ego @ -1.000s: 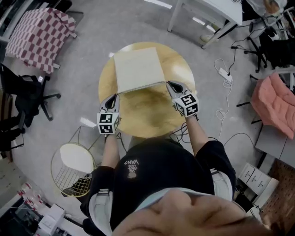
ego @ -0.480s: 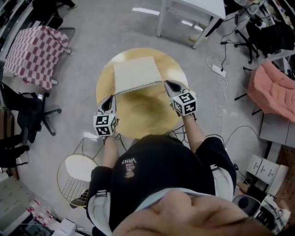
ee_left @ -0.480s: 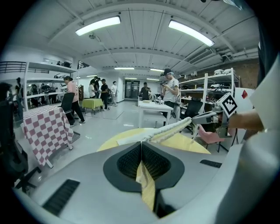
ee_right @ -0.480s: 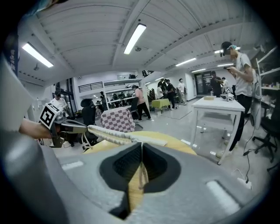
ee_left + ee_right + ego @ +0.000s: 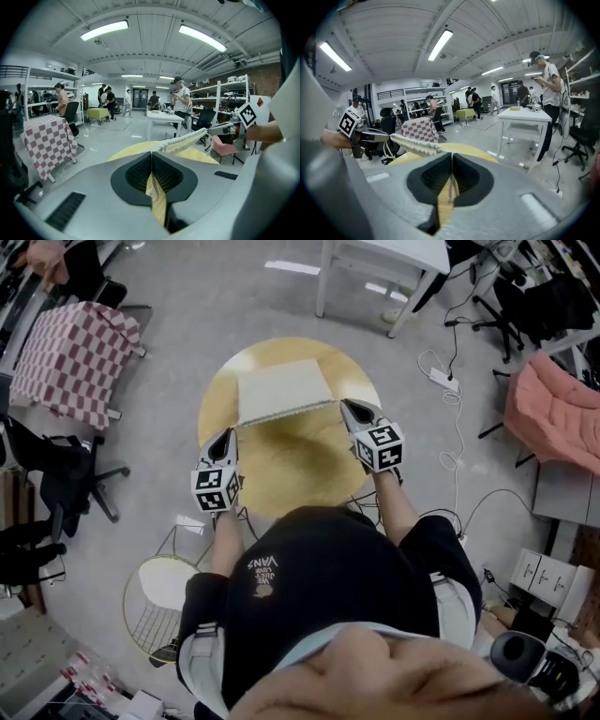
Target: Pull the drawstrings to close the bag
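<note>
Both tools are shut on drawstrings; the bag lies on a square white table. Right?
No: the head view shows the table under the bag is round and yellow-brown. The left tool and right tool are indeed shut on drawstrings.

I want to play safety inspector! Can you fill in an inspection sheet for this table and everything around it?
Surface: round wooden table, bare around the bag.
Job's things: cream drawstring bag on the table, near edge gathered between the grippers.
Clutter: nothing seen on the table.
Grippers: left hand-held gripper and right hand-held gripper each shut on a drawstring.
Cables: white power strip and cables on the floor, right side.
Surroundings: checkered cloth, white table, wire basket, office chair.
</note>
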The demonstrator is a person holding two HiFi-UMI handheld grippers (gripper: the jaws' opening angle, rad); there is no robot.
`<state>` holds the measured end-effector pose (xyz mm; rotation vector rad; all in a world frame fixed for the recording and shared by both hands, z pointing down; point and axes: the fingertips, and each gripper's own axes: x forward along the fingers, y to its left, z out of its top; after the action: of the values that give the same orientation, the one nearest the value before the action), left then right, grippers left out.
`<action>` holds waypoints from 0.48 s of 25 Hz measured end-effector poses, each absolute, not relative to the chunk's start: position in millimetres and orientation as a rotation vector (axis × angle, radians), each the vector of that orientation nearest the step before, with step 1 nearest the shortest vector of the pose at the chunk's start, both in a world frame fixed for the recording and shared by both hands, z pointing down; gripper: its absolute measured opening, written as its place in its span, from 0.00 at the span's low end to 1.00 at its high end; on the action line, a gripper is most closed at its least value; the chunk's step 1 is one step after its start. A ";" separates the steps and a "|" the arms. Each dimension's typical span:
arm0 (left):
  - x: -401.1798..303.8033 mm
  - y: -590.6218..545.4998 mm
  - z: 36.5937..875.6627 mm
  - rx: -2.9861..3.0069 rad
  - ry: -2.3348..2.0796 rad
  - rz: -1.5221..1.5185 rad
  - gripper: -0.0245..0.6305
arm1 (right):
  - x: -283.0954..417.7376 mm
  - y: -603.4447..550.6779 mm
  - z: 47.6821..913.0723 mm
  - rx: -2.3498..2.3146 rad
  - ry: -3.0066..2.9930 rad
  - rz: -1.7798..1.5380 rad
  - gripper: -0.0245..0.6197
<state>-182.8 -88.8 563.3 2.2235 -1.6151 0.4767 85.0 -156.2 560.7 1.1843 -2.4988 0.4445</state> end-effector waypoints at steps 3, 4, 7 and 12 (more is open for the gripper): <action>-185.3 -89.5 561.2 2.224 -1.619 0.463 0.06 | 88.5 -155.0 560.9 1.205 -2.481 0.438 0.04; -186.8 -89.9 560.3 2.223 -1.620 0.459 0.06 | 89.1 -155.2 560.7 1.213 -2.476 0.438 0.04; -190.9 -91.8 557.6 2.222 -1.625 0.452 0.06 | 90.4 -157.3 558.6 1.238 -2.466 0.443 0.04; -194.7 -95.2 555.5 2.221 -1.637 0.447 0.06 | 94.6 -159.5 555.0 1.261 -2.460 0.434 0.04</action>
<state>-194.7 -95.2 555.5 2.2211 -1.6375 0.4466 94.6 -159.5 555.0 1.2609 -2.4596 0.4342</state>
